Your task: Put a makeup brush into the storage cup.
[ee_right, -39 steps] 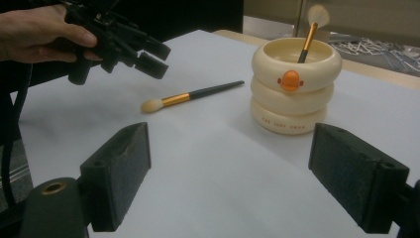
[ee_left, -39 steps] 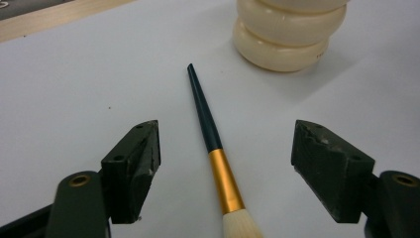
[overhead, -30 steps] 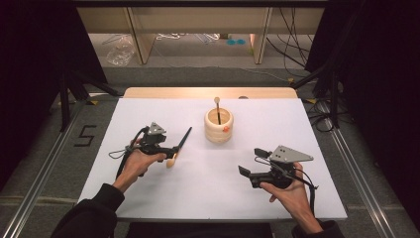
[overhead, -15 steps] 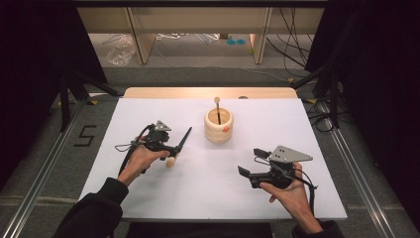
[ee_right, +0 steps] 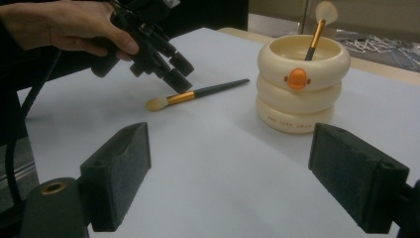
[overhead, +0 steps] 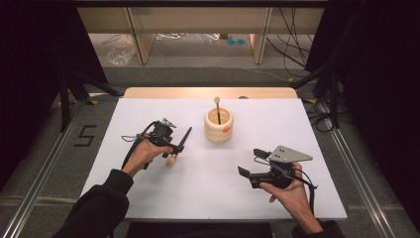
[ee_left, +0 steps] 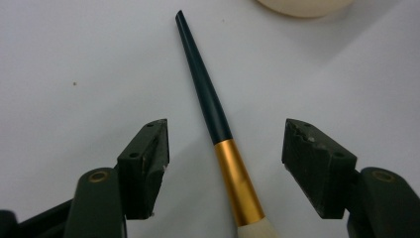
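A makeup brush (overhead: 179, 145) with a dark handle, gold ferrule and cream bristles lies flat on the white table (overhead: 148, 114). My left gripper (overhead: 171, 144) hovers just over it, open. In the left gripper view the brush (ee_left: 208, 99) runs up between the two spread jaws of the left gripper (ee_left: 225, 141), touching neither. A cream ringed holder (overhead: 218, 126) with an orange mark stands at mid-table, and a second brush (overhead: 217, 109) stands in it. My right gripper (overhead: 252, 162) is open at the front right, holding nothing. From the right gripper (ee_right: 247, 163), the holder (ee_right: 299, 94), lying brush (ee_right: 198, 93) and left gripper (ee_right: 171, 69) are visible.
A wooden strip (overhead: 208, 92) borders the table's far edge. Beyond it are shelf legs and cables on the floor (overhead: 198, 54). Metal rails (overhead: 356, 168) run along both sides of the table. White surface lies between the two grippers.
My left gripper has shifted a little to the right, onto the lying brush, so its jaws now straddle the brush. The right gripper, holder and both brushes have stayed put.
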Demonstrator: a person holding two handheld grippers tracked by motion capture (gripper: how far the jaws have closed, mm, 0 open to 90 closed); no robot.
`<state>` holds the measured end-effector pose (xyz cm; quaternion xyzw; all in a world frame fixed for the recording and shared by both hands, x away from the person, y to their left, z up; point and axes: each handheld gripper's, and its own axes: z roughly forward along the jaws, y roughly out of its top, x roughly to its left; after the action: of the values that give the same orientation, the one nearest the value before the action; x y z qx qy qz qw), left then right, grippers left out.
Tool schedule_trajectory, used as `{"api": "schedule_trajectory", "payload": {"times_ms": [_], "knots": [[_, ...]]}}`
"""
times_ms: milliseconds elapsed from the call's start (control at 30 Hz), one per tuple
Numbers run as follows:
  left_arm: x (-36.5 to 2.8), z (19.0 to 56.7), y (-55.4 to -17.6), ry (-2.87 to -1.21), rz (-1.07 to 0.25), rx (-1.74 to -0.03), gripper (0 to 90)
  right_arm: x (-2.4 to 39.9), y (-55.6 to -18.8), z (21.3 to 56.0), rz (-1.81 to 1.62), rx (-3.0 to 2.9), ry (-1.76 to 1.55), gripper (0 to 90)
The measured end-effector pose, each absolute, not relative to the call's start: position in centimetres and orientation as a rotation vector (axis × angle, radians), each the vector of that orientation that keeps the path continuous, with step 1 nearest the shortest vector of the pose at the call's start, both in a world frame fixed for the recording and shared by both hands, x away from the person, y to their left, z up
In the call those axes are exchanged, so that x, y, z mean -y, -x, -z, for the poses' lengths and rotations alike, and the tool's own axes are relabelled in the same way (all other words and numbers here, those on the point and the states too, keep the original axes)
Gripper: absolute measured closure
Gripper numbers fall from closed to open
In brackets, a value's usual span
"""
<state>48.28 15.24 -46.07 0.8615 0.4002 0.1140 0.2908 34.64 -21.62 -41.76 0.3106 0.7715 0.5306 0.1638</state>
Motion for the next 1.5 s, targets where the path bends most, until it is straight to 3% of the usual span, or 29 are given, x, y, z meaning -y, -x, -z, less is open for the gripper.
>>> {"api": "schedule_trajectory", "payload": {"times_ms": [1500], "knots": [[-13.8,46.7,-50.2,-2.507,-0.214,-1.019,72.4,21.4,-34.7,41.9,-1.538,-2.197,-0.869,18.4]]}}
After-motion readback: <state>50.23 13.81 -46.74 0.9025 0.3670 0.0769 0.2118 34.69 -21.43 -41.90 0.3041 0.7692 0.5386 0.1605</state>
